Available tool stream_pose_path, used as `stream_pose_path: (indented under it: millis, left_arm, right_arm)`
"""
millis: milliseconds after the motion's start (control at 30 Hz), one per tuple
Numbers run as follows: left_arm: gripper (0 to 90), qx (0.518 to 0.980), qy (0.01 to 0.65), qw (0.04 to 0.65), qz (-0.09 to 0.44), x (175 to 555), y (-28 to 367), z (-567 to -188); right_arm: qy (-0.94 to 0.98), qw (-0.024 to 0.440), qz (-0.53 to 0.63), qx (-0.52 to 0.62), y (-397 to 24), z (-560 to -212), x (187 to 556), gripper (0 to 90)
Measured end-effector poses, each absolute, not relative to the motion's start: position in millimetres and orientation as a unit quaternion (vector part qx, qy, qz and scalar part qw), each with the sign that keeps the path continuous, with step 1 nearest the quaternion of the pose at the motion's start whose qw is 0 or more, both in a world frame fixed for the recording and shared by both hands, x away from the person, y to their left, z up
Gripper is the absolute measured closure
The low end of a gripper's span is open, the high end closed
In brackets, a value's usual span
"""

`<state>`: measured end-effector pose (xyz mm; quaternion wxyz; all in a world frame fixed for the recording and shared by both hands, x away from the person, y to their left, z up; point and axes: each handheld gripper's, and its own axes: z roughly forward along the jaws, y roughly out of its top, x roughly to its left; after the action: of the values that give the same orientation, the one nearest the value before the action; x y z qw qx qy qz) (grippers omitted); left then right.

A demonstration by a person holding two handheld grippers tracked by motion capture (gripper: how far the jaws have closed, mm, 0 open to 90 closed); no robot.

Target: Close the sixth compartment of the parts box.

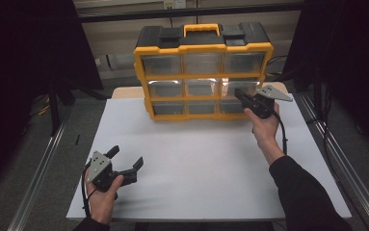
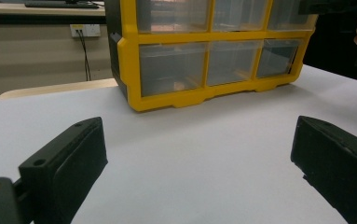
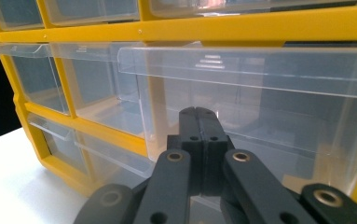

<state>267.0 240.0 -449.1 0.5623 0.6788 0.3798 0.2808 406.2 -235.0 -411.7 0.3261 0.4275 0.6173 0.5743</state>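
Resting low over the white bench (image 1: pixel 196 168), the left gripper (image 1: pixel 124 161) shows wide fingers, nothing between. Farther back, the right gripper (image 3: pixel 198 114), fingers closed together, touches the organizer's (image 1: pixel 204 76) middle-right clear drawer (image 3: pixel 260 93).

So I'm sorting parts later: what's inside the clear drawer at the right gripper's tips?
Through the clear drawer nothing distinct shows, just glare and the organizer frame. The shut right gripper covers its lower middle, so small parts there can't be ruled out.

High view down over table; both tongs views low, sharing the yellow organizer (image 1: pixel 203 72).
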Motion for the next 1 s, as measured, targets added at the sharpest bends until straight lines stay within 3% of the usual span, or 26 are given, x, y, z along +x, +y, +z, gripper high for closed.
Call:
stream_pose_path:
  millis: [1000]
  left_arm:
    - [3.4, 0.675, 0.387, 0.564, 0.276, 270, 238, -450]
  right_arm:
    - [0.611, 0.327, 0.567, 0.446, -237, -410, 422, 90.0]
